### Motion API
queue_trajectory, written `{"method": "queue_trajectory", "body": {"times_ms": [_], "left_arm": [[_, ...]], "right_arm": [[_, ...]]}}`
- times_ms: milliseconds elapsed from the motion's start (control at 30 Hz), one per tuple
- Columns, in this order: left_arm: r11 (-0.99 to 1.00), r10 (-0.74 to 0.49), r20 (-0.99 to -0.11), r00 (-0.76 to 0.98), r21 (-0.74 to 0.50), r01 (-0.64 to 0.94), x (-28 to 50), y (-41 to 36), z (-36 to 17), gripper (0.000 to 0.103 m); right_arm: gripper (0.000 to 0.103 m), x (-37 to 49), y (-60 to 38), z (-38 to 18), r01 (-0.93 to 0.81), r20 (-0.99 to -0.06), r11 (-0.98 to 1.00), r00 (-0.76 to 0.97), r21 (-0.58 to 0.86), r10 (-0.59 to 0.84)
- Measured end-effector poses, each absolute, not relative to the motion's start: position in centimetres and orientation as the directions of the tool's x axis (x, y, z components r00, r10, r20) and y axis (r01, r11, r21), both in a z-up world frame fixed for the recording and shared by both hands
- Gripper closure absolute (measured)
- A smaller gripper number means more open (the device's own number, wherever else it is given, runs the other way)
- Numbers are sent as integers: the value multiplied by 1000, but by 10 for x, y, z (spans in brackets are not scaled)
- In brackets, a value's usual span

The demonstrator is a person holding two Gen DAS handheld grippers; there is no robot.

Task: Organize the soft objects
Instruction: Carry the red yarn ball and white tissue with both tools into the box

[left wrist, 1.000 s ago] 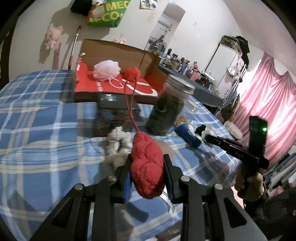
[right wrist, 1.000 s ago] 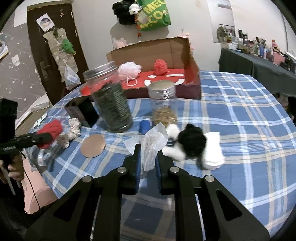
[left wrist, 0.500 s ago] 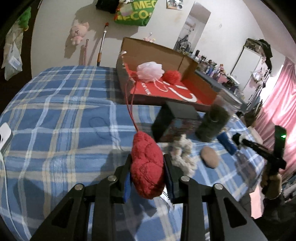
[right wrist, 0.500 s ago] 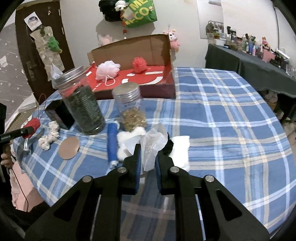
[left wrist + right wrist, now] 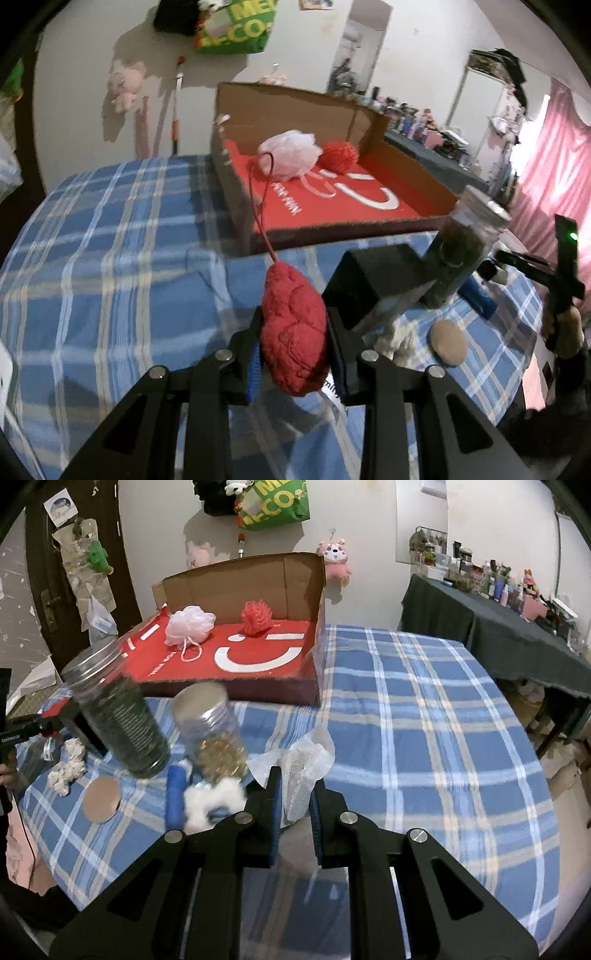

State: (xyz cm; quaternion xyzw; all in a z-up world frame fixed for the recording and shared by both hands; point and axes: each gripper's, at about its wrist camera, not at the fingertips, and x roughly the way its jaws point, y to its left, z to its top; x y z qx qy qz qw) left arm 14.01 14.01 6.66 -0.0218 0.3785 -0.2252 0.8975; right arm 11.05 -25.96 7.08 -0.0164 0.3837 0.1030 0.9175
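My left gripper [image 5: 293, 334] is shut on a red knobbly plush piece [image 5: 293, 332] with a thin red cord [image 5: 260, 206] looping up from it, held over the blue plaid tablecloth [image 5: 110, 258]. My right gripper [image 5: 294, 794] is shut on a white mesh cloth [image 5: 301, 764], also above the table. Behind stands an open cardboard box [image 5: 236, 587] with a red floor [image 5: 332, 206]. In it lie a pink bath pouf [image 5: 189, 624] and a red pouf [image 5: 256, 616]. The same pink pouf [image 5: 291, 153] and red pouf [image 5: 339, 157] show in the left wrist view.
A dark-filled jar [image 5: 114, 709] and a jar of golden bits [image 5: 212, 731] stand before the box. Near them lie a black box [image 5: 373, 280], a blue tube [image 5: 173, 797], white fluffy pieces [image 5: 214, 801], a rope toy [image 5: 68, 770] and a round cork disc [image 5: 102, 800]. A dark-covered side table [image 5: 498, 627] stands right.
Both grippers have travelled across the table with their loads, and the box now looks nearer in both views. The jars have slid left in the right wrist view. Neither grip has changed.
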Motion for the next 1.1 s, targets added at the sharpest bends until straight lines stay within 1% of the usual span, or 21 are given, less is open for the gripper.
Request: {"method": "queue_trajectory", "body": {"times_ms": [100,367,600,767,867,1100], "left_arm": [[885,-433,-655,619,-177,431,147,136,75,71],[846,-475,-651,592,-153,511,170,129,83,71],[819,-506,-641,578,-147,554,186,119,93,71],[825,-506,-635,584,-158,542,207,111,103,71],[840,-492,-653,575,-183,511,227,103,106,71],[886,-406,-743,532,-178,429,282,72,101,70]], "right_arm": [[90,124,-263,75,-220,-702,974,687,44,187],[90,160,-259,78,-307,-709,950,660,47,249],[90,179,-245,82,-389,-705,919,636,59,314],[90,201,-236,92,-424,-703,903,619,74,349],[90,217,-227,95,-433,-712,898,608,75,352],[90,277,-191,93,-431,-788,902,556,-3,264]]}}
